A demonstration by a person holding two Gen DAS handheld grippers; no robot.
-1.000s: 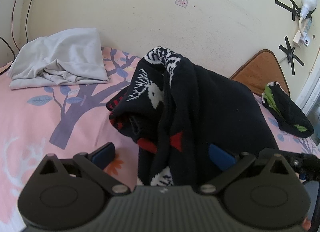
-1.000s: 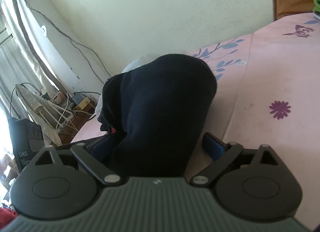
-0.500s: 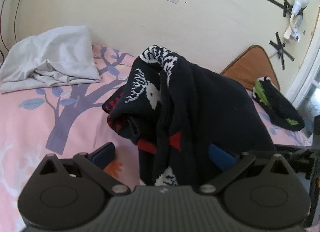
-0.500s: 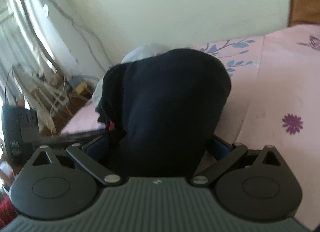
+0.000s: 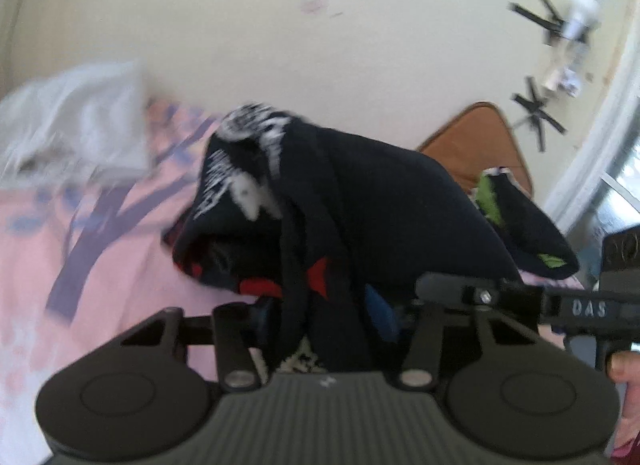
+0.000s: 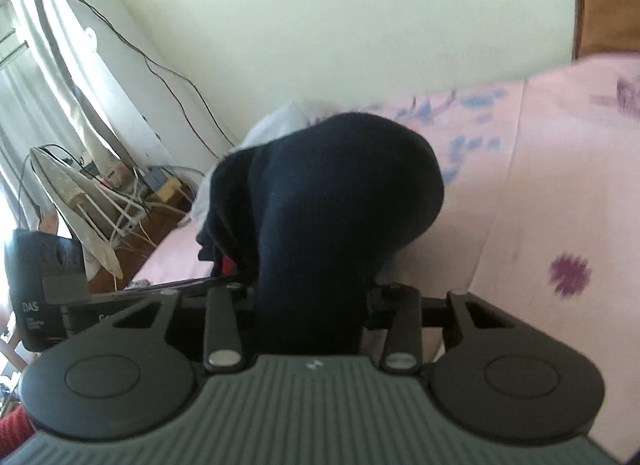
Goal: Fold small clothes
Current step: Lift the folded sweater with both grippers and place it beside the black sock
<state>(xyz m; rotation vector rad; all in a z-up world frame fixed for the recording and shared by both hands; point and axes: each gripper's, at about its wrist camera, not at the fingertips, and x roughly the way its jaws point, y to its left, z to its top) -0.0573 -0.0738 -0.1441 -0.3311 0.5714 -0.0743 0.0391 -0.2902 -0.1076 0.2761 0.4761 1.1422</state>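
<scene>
A black knit sweater [image 5: 392, 201] with white and red patterns lies bunched in a heap on the pink bed sheet [image 5: 60, 265]. My left gripper [image 5: 320, 313] has its jaws closing, and the fabric's near edge is squeezed between its blue pads [image 5: 380, 313]. In the right wrist view the same sweater [image 6: 340, 193] shows its plain black side. My right gripper [image 6: 312, 297] is closing on that end too, with cloth filling the gap and hiding the fingertips. The two grippers hold opposite ends, close together.
A pale grey cloth [image 5: 80, 121] lies at the back left of the bed. A black and green garment [image 5: 520, 217] rests by a brown headboard [image 5: 480, 137]. Cables and a white rack [image 6: 92, 201] stand beside the bed. A thumb [image 5: 624, 365] shows at the right edge.
Both pairs of jaws have drawn in from wide open onto the sweater's fabric. The left view has risen and blurred, and the right gripper now shows close beside it.
</scene>
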